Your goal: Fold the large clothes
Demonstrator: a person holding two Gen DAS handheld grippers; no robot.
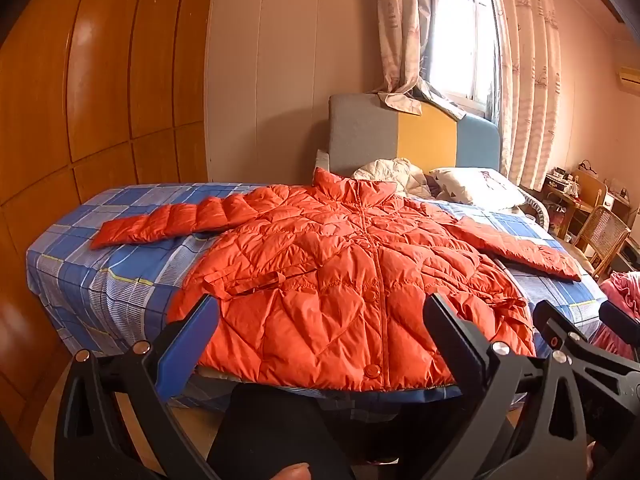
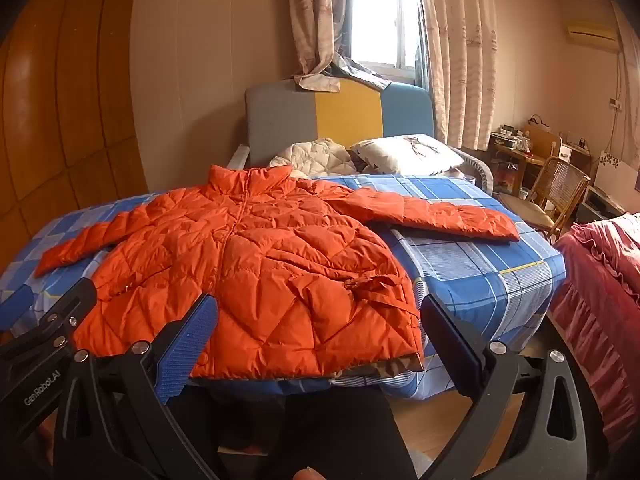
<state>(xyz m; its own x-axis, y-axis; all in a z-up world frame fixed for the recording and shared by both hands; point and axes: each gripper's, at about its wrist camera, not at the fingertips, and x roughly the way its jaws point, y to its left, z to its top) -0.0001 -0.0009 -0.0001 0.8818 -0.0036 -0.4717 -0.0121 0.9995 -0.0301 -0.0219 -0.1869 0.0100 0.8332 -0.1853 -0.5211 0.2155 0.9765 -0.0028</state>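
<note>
Two tongs: both mine, held low at the foot of the bed, nothing between their fingers.
Left tongs (image 1: 320, 340): jaws spread wide, empty, short of the jacket's hem; one blue pad faces me, the other finger shows only its black back.
Right tongs (image 2: 318, 340): jaws just as wide, empty, before the hem's right corner; in the left view only part of them shows at the frame's right edge.
My body: dark clothing fills the bottom of both views; a fingertip (image 1: 294, 472) is cut off by the lower edge.
Jacket (image 1: 352, 280): orange, quilted, lying front up on the bed, closed down the middle, collar toward the headboard, hem at the near edge.
Sleeves: both stretched outward flat on the sheet; the left sleeve (image 1: 168, 220) reaches toward the wardrobe side, the right sleeve (image 2: 440, 214) toward the chair side.
Bed sheet (image 2: 480, 264): blue plaid, mostly covered by the jacket in the middle.
Pink cover (image 2: 600, 280): beside the bed on the right, cut off by the frame.
Pillow (image 2: 408, 154): white, beyond the collar, with a cream quilted bundle (image 2: 316, 156) just beside it, partly hidden by the collar.
Headboard (image 2: 280, 120): grey, yellow and blue panels; a curtain end drapes over its top.
Desk and chair (image 2: 556, 188): far right, clutter too small to make out.
</note>
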